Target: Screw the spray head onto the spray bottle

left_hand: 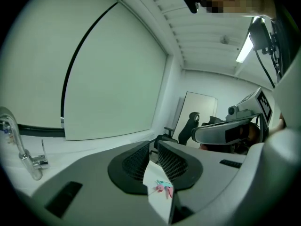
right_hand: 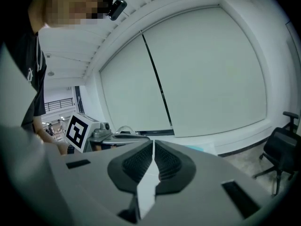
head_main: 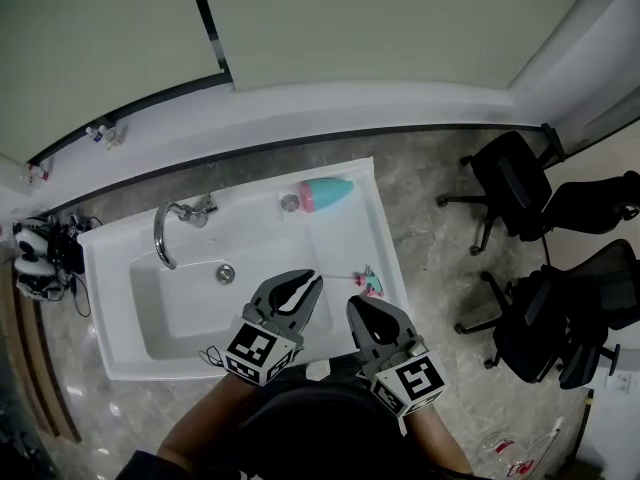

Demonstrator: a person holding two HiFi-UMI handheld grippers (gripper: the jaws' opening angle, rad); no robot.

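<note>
Two claws empty | you held left gripper (head_main: 312, 283) and right gripper (head_main: 356, 304) pressed together, seemingly nothing yet to seize | spray head (head_main: 368, 284) lay on sink (head_main: 108, 298) ledge just ahead | spray bottle (head_main: 327, 194) lay sideways on far ledge, uncapped.

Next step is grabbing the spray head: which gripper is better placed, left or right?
Right, probably. In the head view the spray head lies on the sink rim just ahead of the right gripper; the left gripper is farther off. Both are shut and empty.
</note>
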